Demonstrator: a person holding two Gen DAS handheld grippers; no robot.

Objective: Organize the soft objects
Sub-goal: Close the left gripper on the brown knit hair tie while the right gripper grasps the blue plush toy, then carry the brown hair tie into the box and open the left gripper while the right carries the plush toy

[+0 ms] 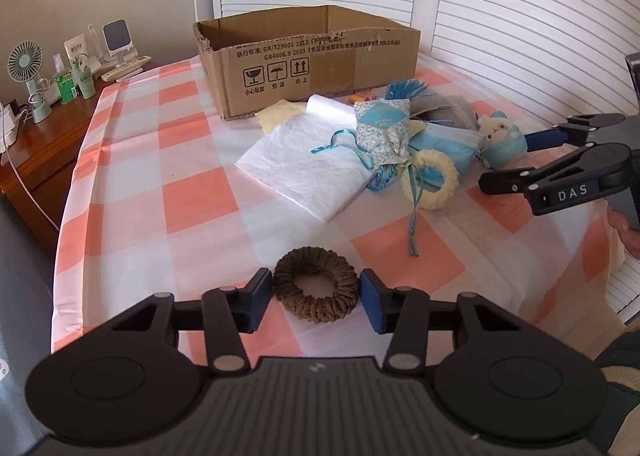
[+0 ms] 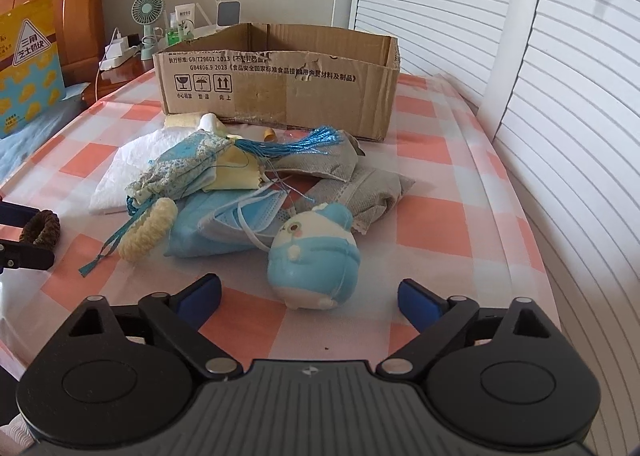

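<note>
A brown scrunchie (image 1: 316, 285) lies on the checked cloth between the pads of my left gripper (image 1: 316, 298), which touch or nearly touch its sides. The scrunchie also shows at the left edge of the right wrist view (image 2: 42, 227). My right gripper (image 2: 310, 302) is open and empty, just in front of a blue and white plush toy (image 2: 314, 256). Behind the toy lies a heap: a blue face mask (image 2: 240, 220), a cream scrunchie (image 2: 150, 230), a patterned sachet (image 2: 180, 168), grey cloths (image 2: 360, 188) and a white cloth (image 1: 304, 164).
An open cardboard box (image 1: 308, 56) stands at the back of the pink and white checked table (image 1: 192, 200). A wooden side table (image 1: 48, 128) on the left holds a small fan (image 1: 26, 76) and bottles. White slatted doors (image 2: 560, 96) run along the right.
</note>
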